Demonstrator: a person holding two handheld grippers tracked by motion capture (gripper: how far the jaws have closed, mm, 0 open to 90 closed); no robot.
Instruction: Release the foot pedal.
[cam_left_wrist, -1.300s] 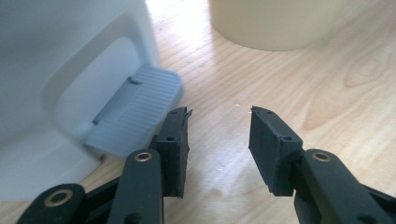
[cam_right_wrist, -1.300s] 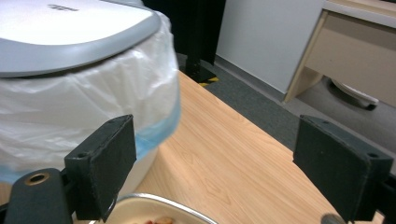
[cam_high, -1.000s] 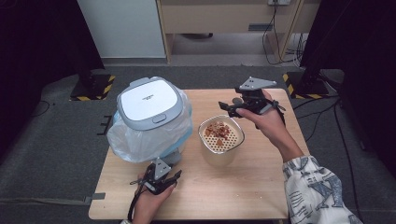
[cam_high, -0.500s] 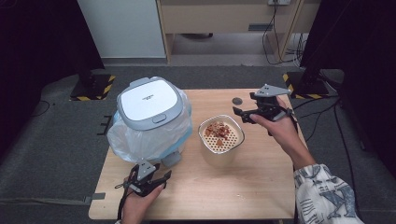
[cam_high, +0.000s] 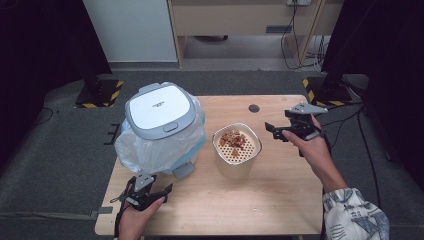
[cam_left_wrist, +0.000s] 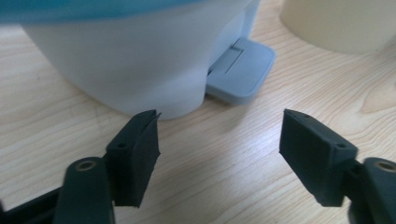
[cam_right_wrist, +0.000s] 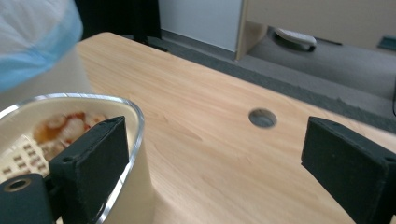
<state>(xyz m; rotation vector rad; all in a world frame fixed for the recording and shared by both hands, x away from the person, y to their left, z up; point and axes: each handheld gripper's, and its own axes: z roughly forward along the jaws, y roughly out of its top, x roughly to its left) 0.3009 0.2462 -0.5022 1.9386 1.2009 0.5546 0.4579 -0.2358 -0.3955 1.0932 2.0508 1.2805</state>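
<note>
While both tongs gape empty: food scraps inside cream bin, lidded bag-lined bin alongside.

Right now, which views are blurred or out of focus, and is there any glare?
High view: sharp, evenly lit, dark surroundings. Left gripper view: bin soft up close, pedal clearer. Right gripper view: container and its food blurred, rim glinting, table hole sharp.

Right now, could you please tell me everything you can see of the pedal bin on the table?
The pedal bin stands upright at the table's left, beside the cream container. It looks plastic: a grey-rimmed lid with a white top, shut, over a pale body. A translucent bag bulges from under the lid. Its grey foot pedal rests on the wood. Neither gripper touches it.
</note>
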